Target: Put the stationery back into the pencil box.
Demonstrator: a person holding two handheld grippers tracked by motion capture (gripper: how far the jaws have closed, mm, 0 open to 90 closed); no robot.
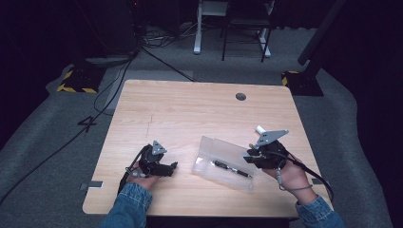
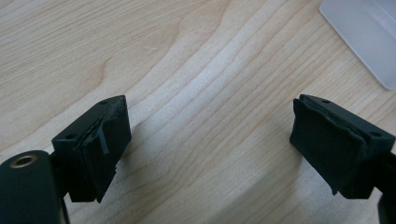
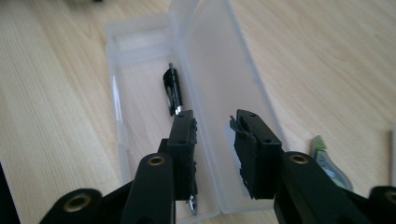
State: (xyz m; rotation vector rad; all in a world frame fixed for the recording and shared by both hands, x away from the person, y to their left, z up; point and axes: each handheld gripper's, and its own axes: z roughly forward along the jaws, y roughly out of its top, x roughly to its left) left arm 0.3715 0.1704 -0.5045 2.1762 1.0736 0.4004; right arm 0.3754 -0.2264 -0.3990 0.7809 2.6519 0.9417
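Clear plastic pencil case (image 1: 223,161) lies open with a black pen (image 3: 172,88) inside, your right gripper (image 3: 212,126) parted above it, empty, your left gripper (image 2: 210,140) wide open

The left gripper (image 2: 208,140) hovers over the wooden table (image 2: 177,56) with its jaws wide apart and nothing between them, and what looks like a clear plastic case's corner (image 2: 369,32) lies beyond.

Your black grippers, left (image 1: 174,166) and right (image 1: 245,157), sit over a pale wood-grain table (image 1: 190,109), beside a clear frosted case (image 1: 211,149) holding a black pen (image 1: 233,169).
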